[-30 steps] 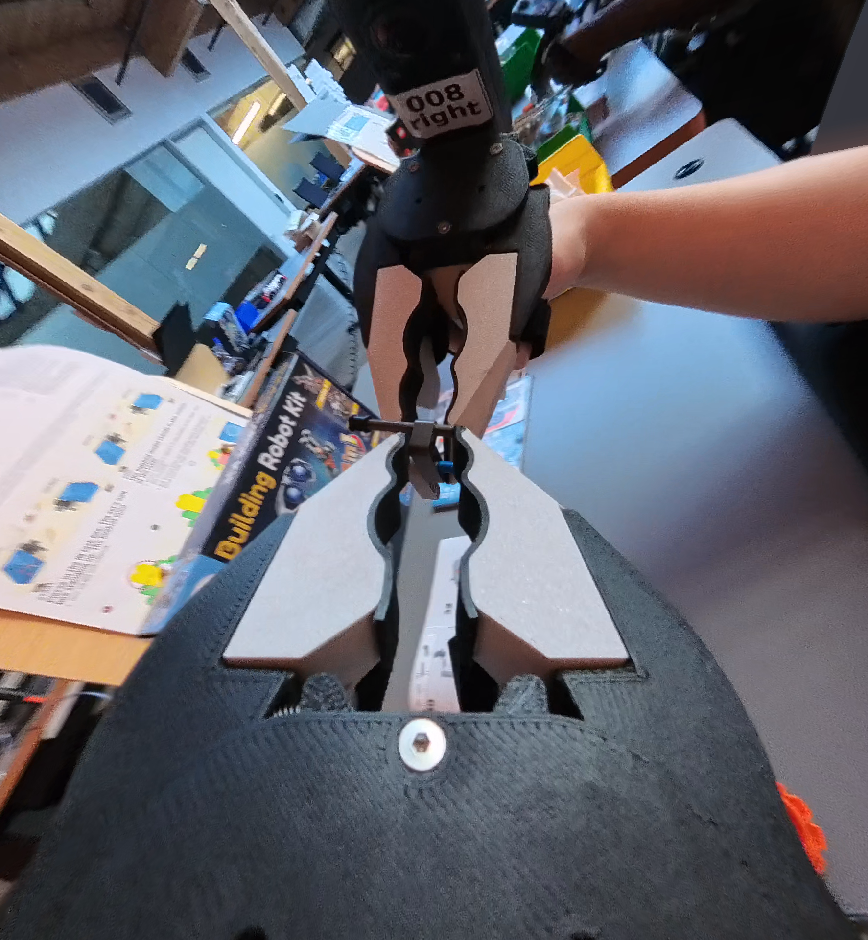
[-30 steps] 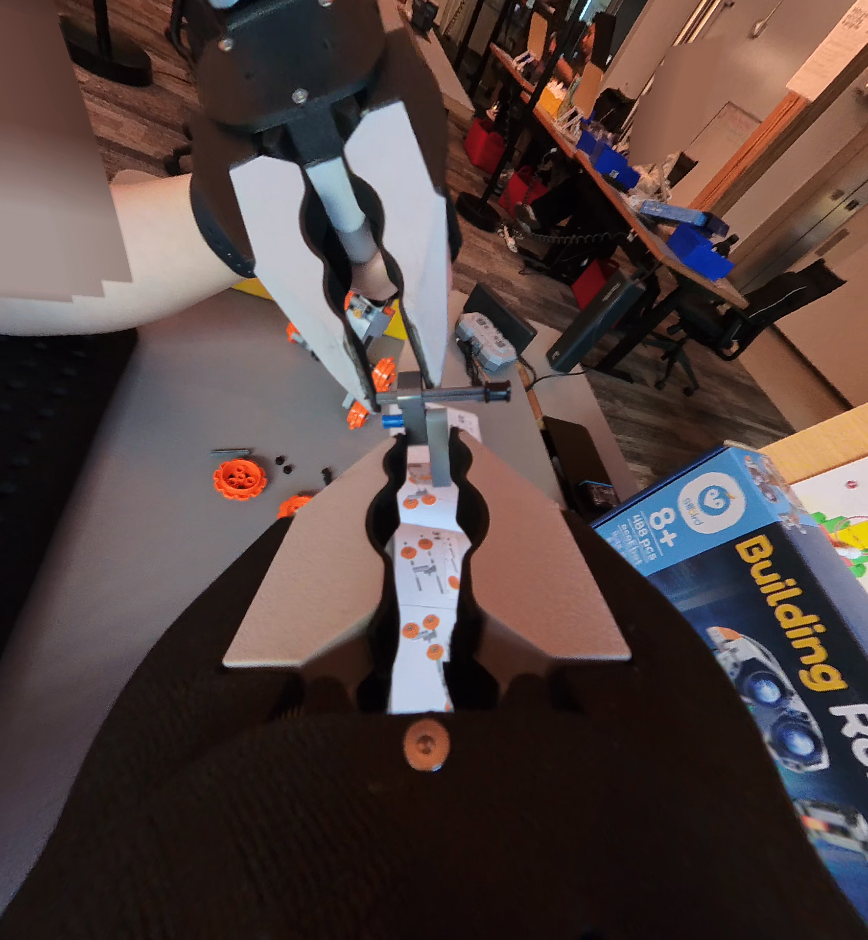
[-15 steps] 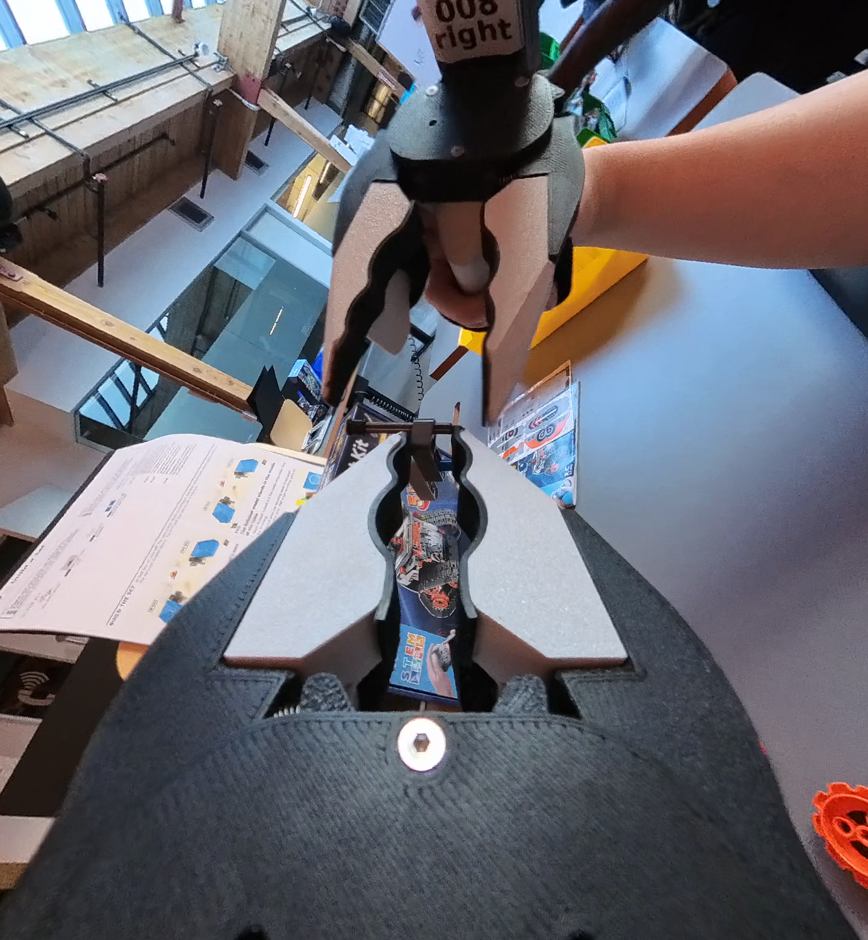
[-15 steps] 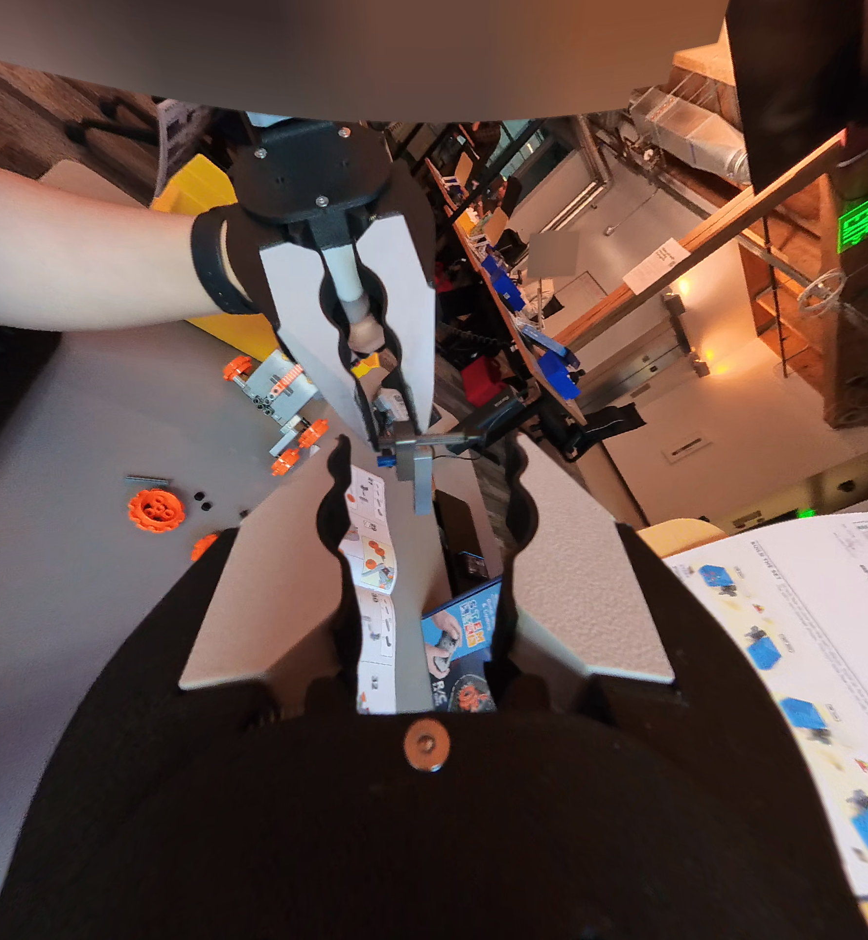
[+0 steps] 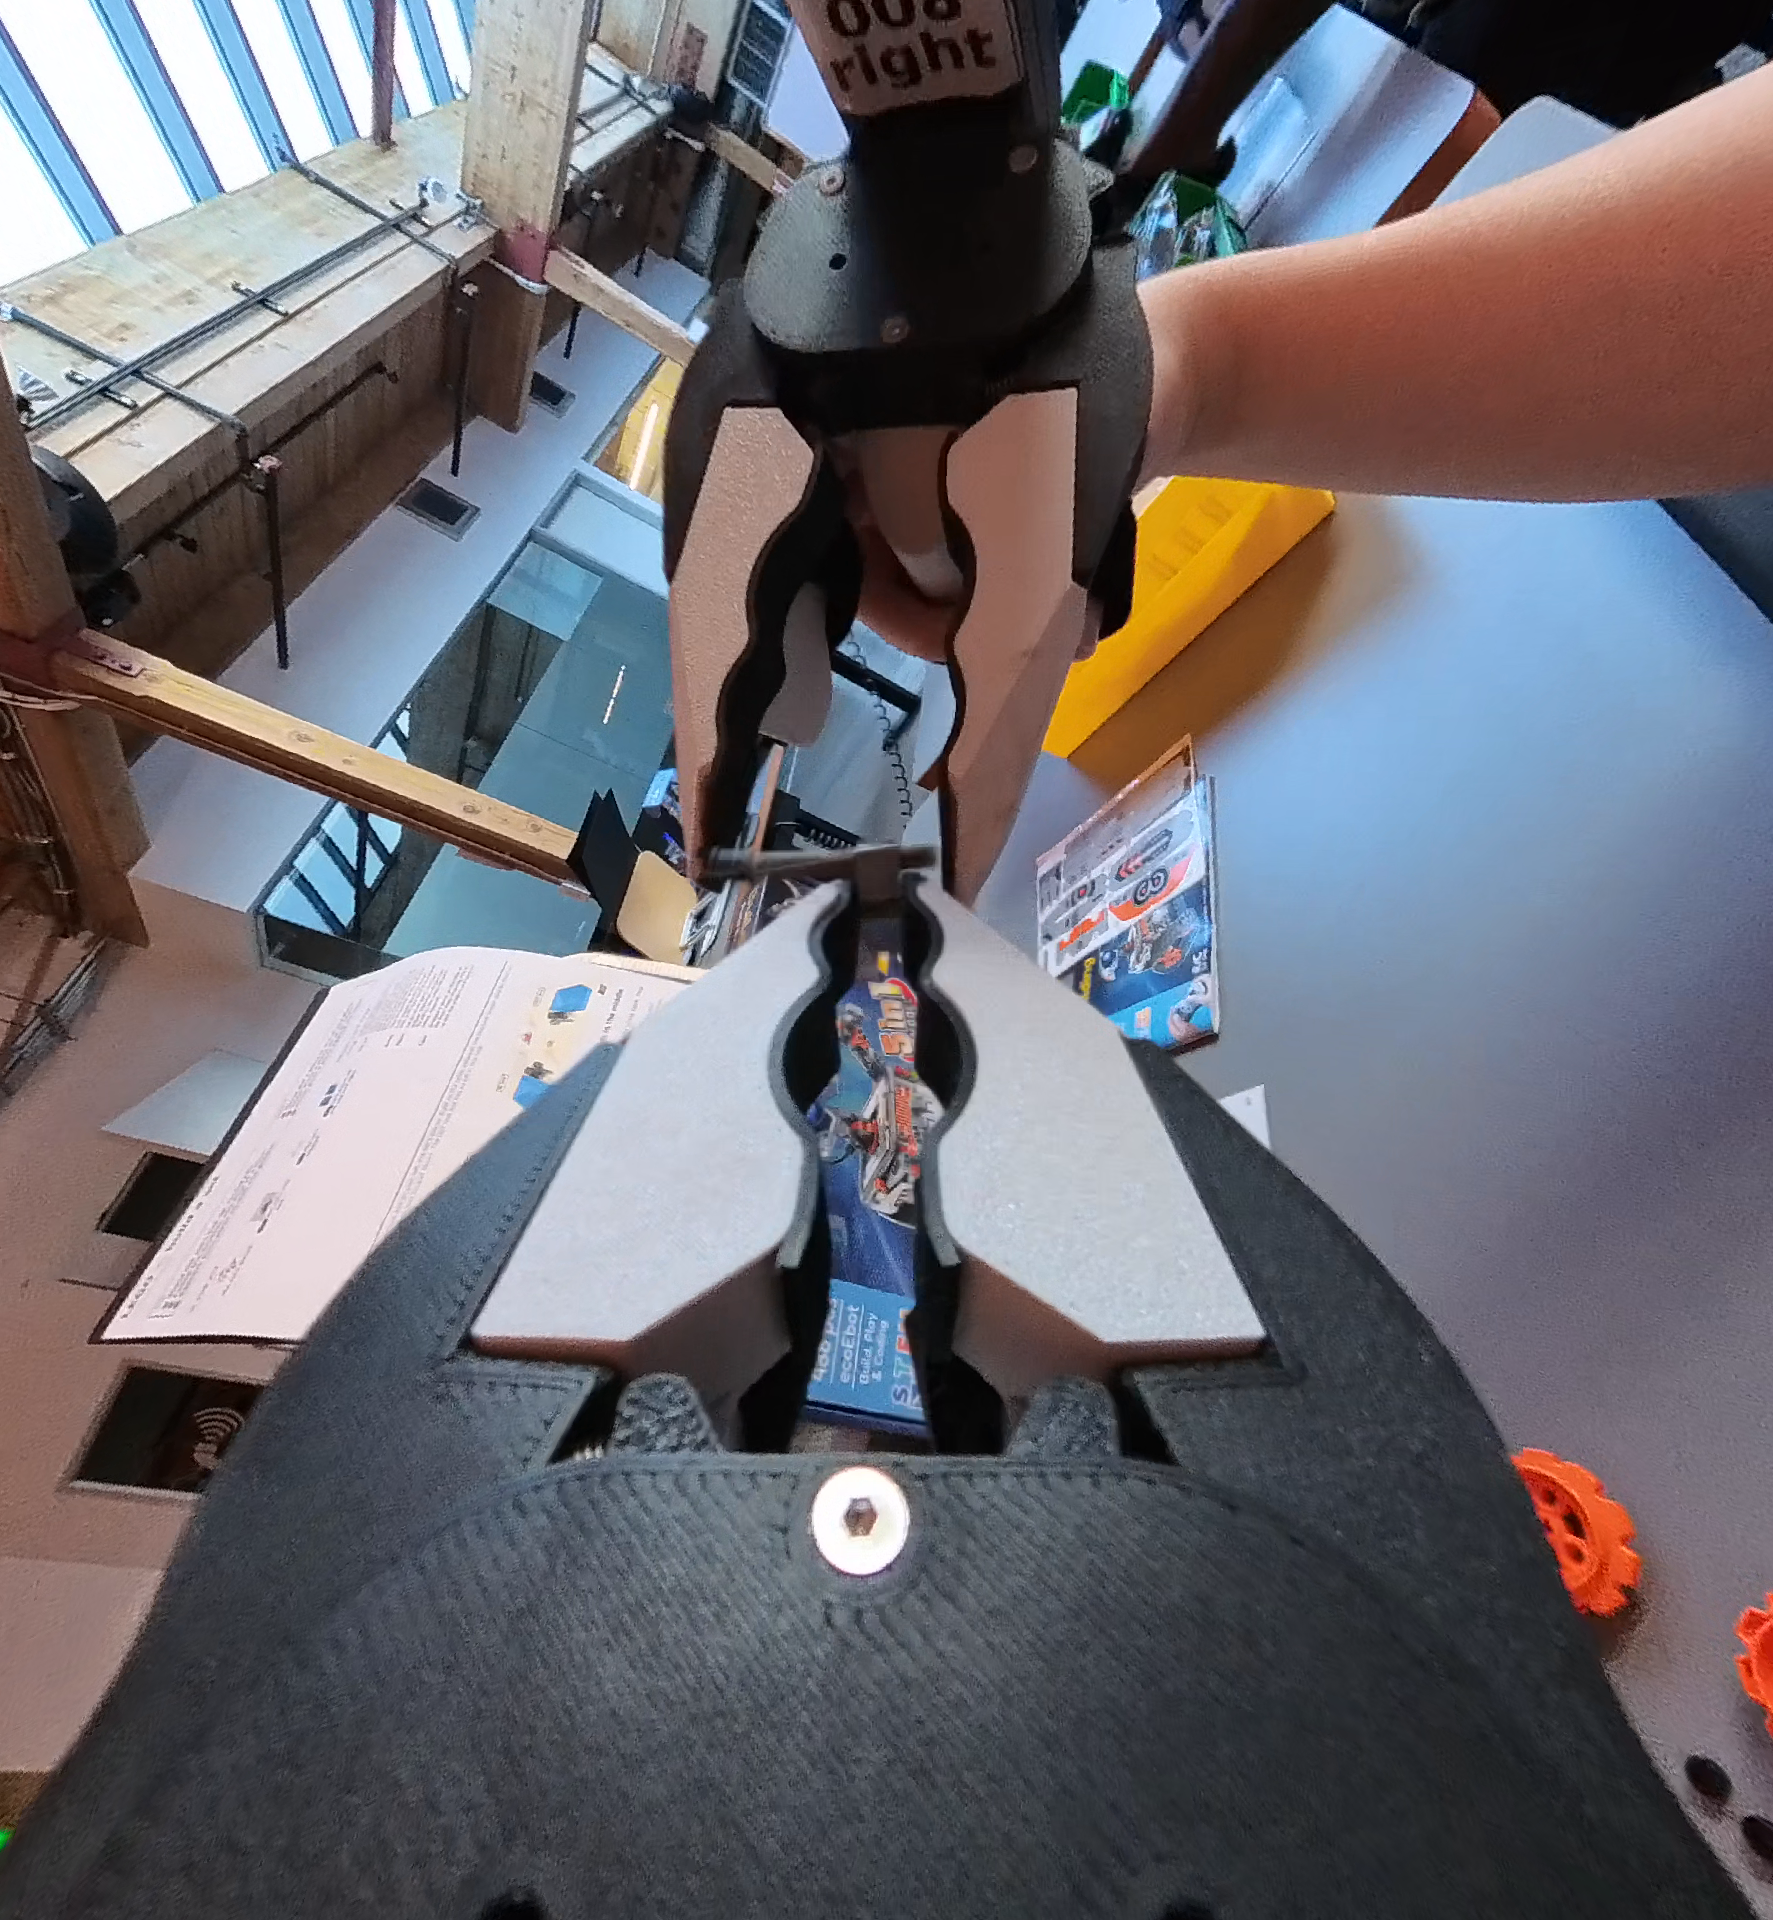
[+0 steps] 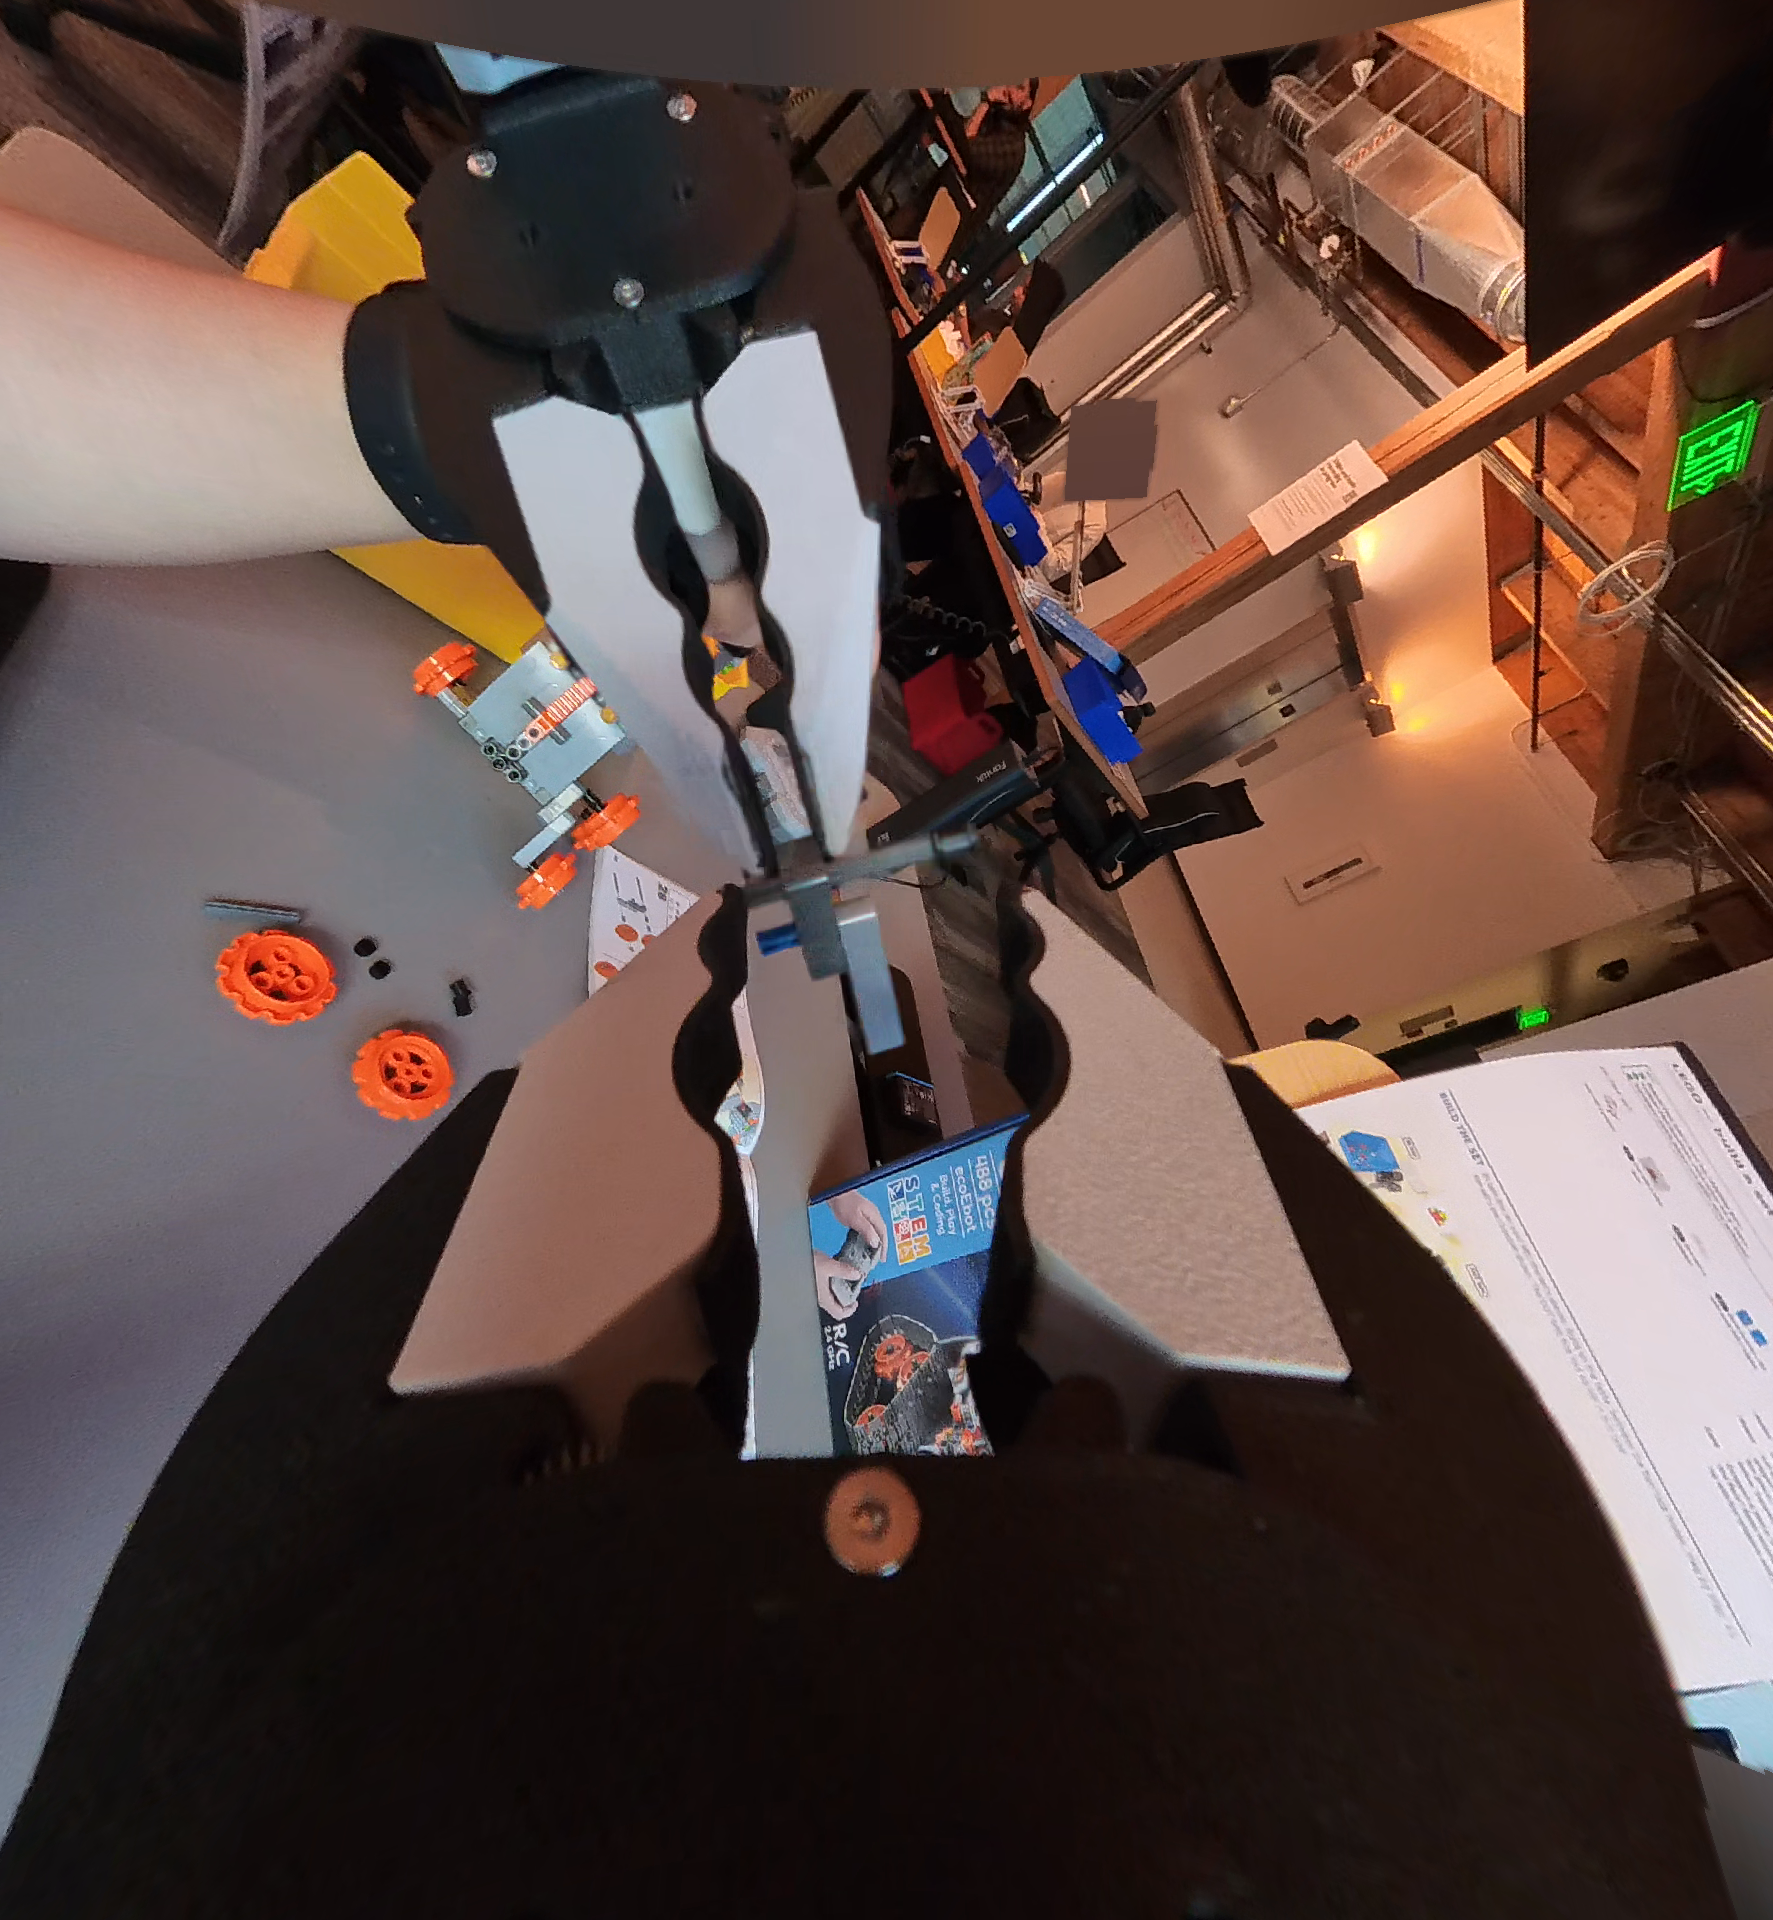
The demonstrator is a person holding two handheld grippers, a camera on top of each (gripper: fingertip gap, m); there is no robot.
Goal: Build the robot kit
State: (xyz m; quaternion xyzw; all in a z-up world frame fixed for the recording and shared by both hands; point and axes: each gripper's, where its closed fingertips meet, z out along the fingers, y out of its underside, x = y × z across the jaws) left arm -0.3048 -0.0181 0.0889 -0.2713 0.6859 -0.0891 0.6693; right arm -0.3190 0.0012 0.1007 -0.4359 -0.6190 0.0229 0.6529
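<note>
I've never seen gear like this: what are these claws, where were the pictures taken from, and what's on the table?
A person holds one claw in each hand. Each carries a camera looking along its fingers, so each picture shows its own claw below, the other opposite. The left claw is shut on a small grey piece with a black axle; the right claw stands open around it. On the grey table lie orange wheels and a wheeled model; nearby, a blue box and a printed sheet.

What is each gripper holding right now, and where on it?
The left gripper pinches the grey beam at one end. The right gripper is open, holding nothing.
</note>
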